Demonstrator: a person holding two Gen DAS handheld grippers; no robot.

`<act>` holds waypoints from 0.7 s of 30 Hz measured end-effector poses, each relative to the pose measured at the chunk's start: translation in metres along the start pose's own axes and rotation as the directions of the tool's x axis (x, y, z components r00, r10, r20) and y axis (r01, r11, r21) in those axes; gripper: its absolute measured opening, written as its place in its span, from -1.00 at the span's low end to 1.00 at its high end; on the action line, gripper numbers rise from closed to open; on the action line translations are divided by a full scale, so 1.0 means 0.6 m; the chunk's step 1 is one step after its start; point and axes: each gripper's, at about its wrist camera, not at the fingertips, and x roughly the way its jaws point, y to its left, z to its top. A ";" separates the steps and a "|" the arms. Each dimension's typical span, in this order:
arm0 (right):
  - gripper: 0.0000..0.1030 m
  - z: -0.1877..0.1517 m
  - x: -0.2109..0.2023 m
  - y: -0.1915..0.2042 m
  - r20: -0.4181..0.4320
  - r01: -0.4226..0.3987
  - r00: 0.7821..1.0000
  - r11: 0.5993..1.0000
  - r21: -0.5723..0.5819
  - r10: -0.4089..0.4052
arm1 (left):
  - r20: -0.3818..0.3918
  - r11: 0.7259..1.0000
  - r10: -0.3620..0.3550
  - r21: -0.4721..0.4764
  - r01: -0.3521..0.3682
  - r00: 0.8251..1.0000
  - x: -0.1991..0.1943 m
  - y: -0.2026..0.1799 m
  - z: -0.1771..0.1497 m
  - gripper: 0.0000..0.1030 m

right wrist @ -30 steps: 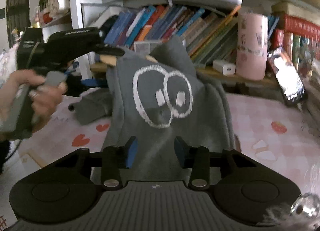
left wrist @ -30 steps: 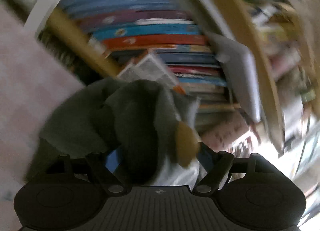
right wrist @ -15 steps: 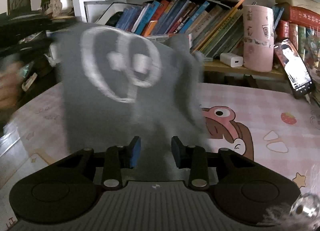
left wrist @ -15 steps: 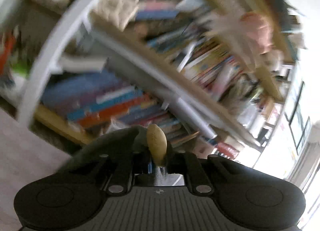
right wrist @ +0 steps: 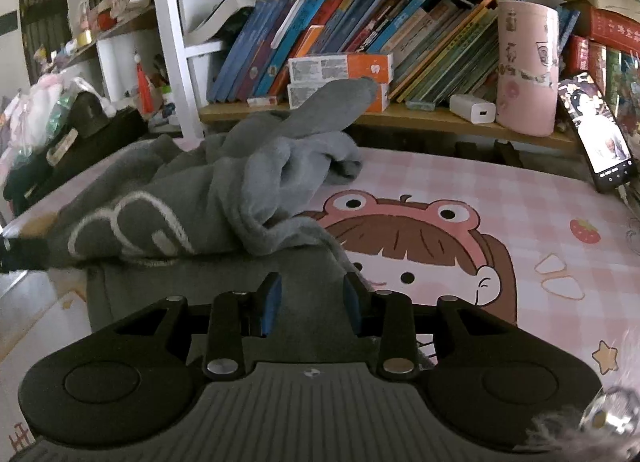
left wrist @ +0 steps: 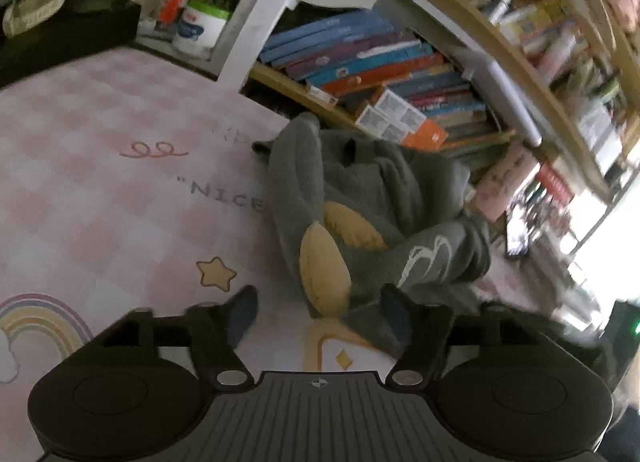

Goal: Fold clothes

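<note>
Pink checked mat (left wrist: 100,189) under everything, bookshelf (right wrist: 360,41) packed with leaning books behind. Grey garment (right wrist: 224,197) heaped on the mat's left part in the right wrist view — white looped print facing up, one sleeve poking toward the shelf. Left gripper (left wrist: 316,310) opening, jaws wide, yellow patch (left wrist: 324,274) of the garment lying between the fingers, pads not pressing it. Right gripper (right wrist: 310,304) narrow, grey cloth between its blue pads (right wrist: 272,302) — gripped or merely lying there, cannot tell. Pink cup (right wrist: 526,65) and phone (right wrist: 600,133) at right.
</note>
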 end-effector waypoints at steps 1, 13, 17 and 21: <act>-0.37 -0.001 0.001 0.001 -0.003 0.001 1.000 1.000 -0.005 -0.001 | 0.003 0.999 -0.004 -0.038 0.005 1.000 0.001 0.006 0.006 0.39; -0.33 -0.006 0.009 0.004 -0.015 -0.012 1.000 1.000 -0.029 0.012 | 0.017 0.971 0.171 0.169 -0.171 0.985 0.164 -0.033 0.141 0.34; -0.33 -0.006 0.011 0.007 -0.020 -0.009 1.000 0.999 -0.050 0.008 | -0.051 0.960 0.173 0.232 -0.157 0.984 0.220 -0.044 0.149 -0.61; -0.32 -0.007 0.012 0.010 -0.023 -0.003 1.000 0.998 -0.065 0.002 | -0.007 0.949 0.124 0.292 -0.116 0.992 0.199 -0.069 0.136 -0.87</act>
